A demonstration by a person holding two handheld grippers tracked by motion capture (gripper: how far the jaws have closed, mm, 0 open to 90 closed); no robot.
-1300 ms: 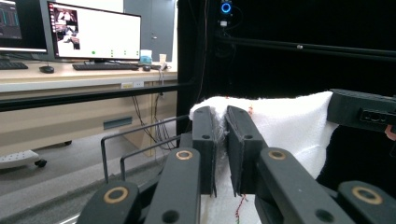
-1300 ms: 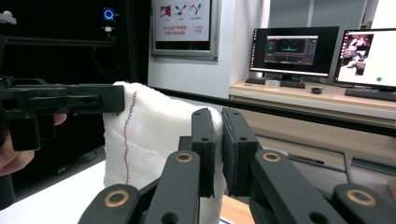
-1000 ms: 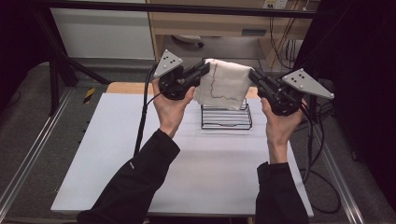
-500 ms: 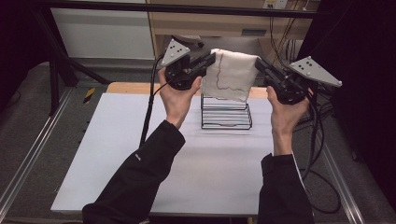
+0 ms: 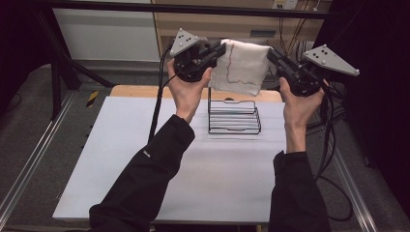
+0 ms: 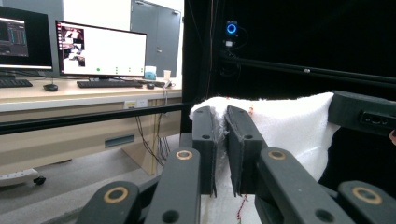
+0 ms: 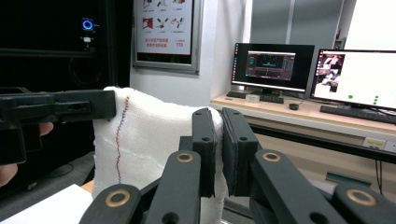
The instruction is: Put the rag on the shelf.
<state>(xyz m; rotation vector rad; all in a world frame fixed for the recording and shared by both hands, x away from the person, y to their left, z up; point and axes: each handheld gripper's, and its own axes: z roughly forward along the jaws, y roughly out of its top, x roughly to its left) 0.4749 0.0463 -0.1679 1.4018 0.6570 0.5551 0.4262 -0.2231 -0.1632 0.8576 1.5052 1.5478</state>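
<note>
A white cloth (image 5: pixel 244 65) with a red and dark stitched line hangs stretched between my two grippers, high above the table. My left gripper (image 5: pixel 220 50) is shut on the cloth's left top corner. In the left gripper view the cloth (image 6: pixel 285 126) is pinched between the two black jaws of the left gripper (image 6: pixel 222 140). My right gripper (image 5: pixel 271 54) is shut on the right top corner. The right gripper view has the cloth (image 7: pixel 149 140) hanging left of the right gripper (image 7: pixel 219 140), whose jaws clamp its edge. A black wire rack (image 5: pixel 234 116) stands on the table below the cloth.
The white table top (image 5: pixel 145 159) has open room left of and in front of the rack. Metal rails (image 5: pixel 29 164) run along both sides. A desk with monitors (image 7: pixel 280 67) stands beyond the table. Cables (image 5: pixel 333 125) trail at the right edge.
Both hands have lifted the cloth up off the wire rack, which now stands bare on the table. Both grips have stayed the same.
</note>
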